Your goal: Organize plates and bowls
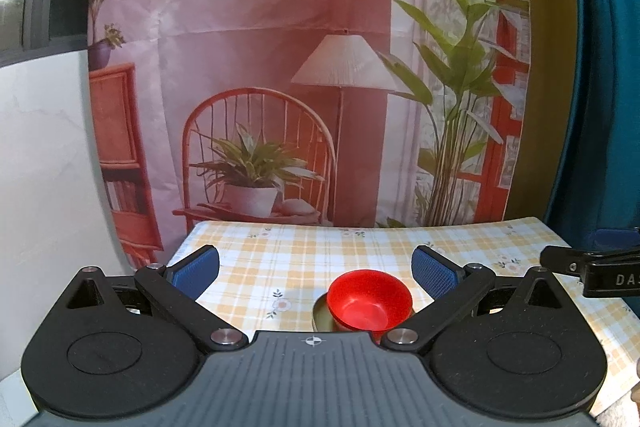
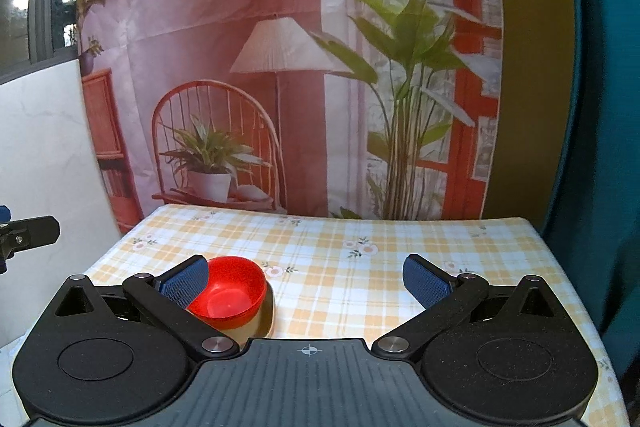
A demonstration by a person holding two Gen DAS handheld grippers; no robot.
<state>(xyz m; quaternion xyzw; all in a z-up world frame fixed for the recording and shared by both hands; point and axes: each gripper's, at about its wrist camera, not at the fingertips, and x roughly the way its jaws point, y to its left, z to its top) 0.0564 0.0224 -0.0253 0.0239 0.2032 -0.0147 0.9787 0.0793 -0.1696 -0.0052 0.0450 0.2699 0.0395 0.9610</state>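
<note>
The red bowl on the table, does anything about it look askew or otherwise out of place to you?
Slightly. The red bowl sits in a pale yellowish dish and looks tipped, its opening leaning to one side rather than nested flat. Nothing appears spilled or damaged on the checked tablecloth. Both the left gripper and right gripper are open, empty.

Only "DA" reads, on the right claw (image 1: 600, 275) body.

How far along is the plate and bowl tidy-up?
Done: the red bowl sits stacked on the plate on the checked cloth. In hand: nothing; the left hand-held gripper and right hand-held gripper are both open and empty. Left: no other dishes are in view, so possibly nothing.
</note>
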